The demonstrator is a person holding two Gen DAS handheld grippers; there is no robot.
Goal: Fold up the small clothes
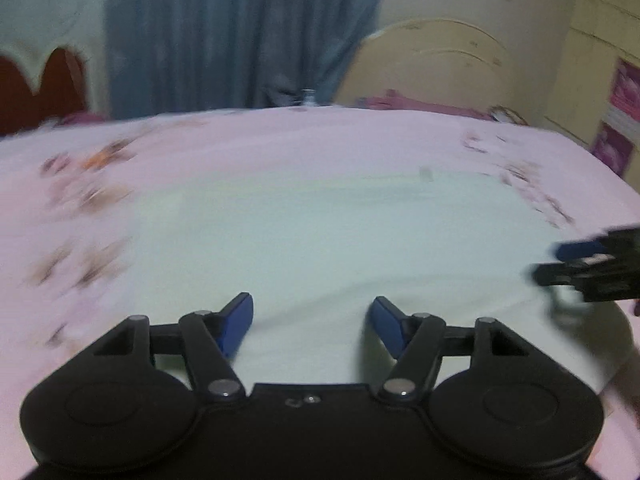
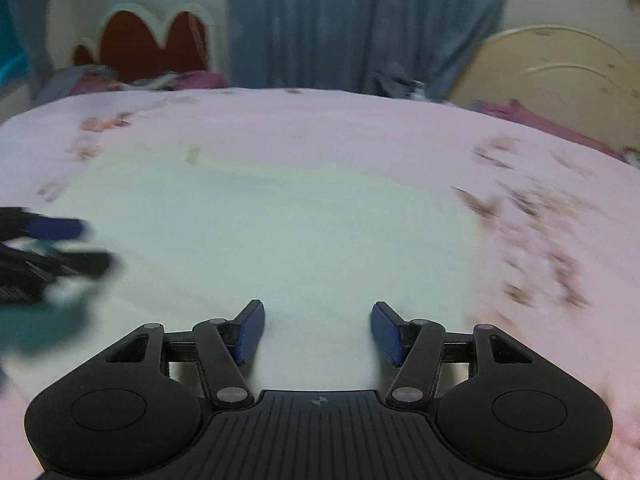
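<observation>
A pale white-green garment (image 1: 320,240) lies spread flat on the pink bed sheet; it also shows in the right wrist view (image 2: 280,232). My left gripper (image 1: 312,320) is open and empty, hovering over the garment's near edge. My right gripper (image 2: 318,328) is open and empty, also over the garment's near part. The right gripper shows blurred at the right edge of the left wrist view (image 1: 592,264). The left gripper shows blurred at the left edge of the right wrist view (image 2: 52,248). Both views are motion-blurred.
The pink floral bed sheet (image 1: 80,200) covers the bed around the garment. A blue curtain (image 1: 240,32) hangs behind. A cream headboard (image 1: 440,64) and a red one (image 2: 152,44) stand at the back, with dark pink cloth (image 2: 532,120) near the far edge.
</observation>
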